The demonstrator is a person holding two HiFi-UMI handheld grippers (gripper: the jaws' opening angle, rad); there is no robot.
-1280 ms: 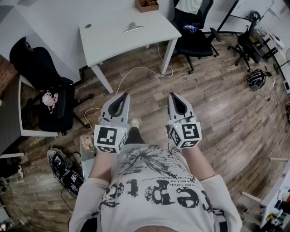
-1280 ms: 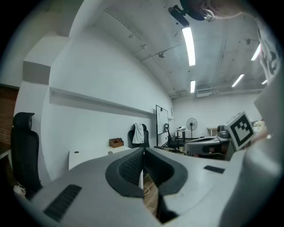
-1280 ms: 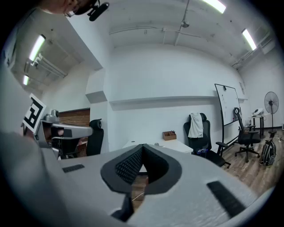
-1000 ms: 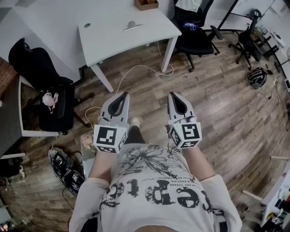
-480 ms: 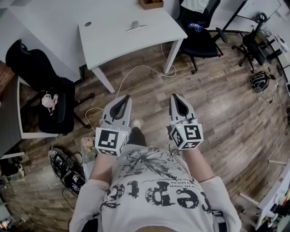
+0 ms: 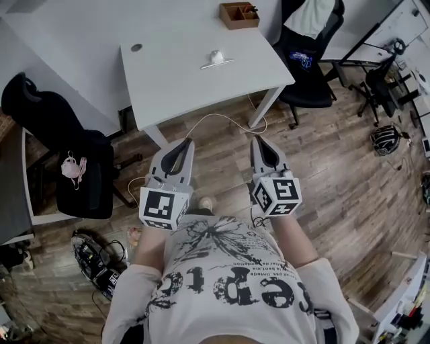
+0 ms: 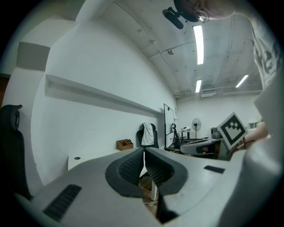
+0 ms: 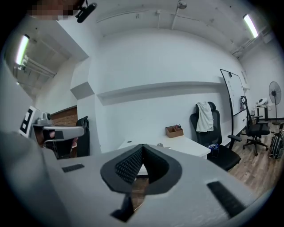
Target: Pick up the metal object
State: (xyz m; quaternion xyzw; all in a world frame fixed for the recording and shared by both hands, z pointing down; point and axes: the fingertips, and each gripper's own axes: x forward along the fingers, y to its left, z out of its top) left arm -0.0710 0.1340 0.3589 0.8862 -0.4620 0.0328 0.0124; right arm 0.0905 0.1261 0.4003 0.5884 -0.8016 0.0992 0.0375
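Observation:
A flat metal object (image 6: 216, 60) with a raised knob lies on the white table (image 6: 175, 67), near its far right part. Both grippers hang side by side over the wooden floor, short of the table's near edge. My left gripper (image 6: 183, 144) is shut with nothing between its jaws; its tips (image 7: 144, 150) meet in the left gripper view. My right gripper (image 6: 259, 141) is shut too and empty, its tips (image 8: 143, 146) touching. The table (image 8: 177, 145) lies ahead in the right gripper view; the metal object is barely visible there.
A wooden organiser box (image 6: 239, 14) stands at the table's far right corner. A black office chair (image 6: 310, 47) with a white garment is right of the table. Another black chair (image 6: 60, 144) stands at the left. A white cable (image 6: 222, 117) trails under the table. Gear (image 6: 97, 259) lies on the floor.
The view and both grippers have moved forward toward the white table, which now sits closer. Both grippers stay shut and side by side.

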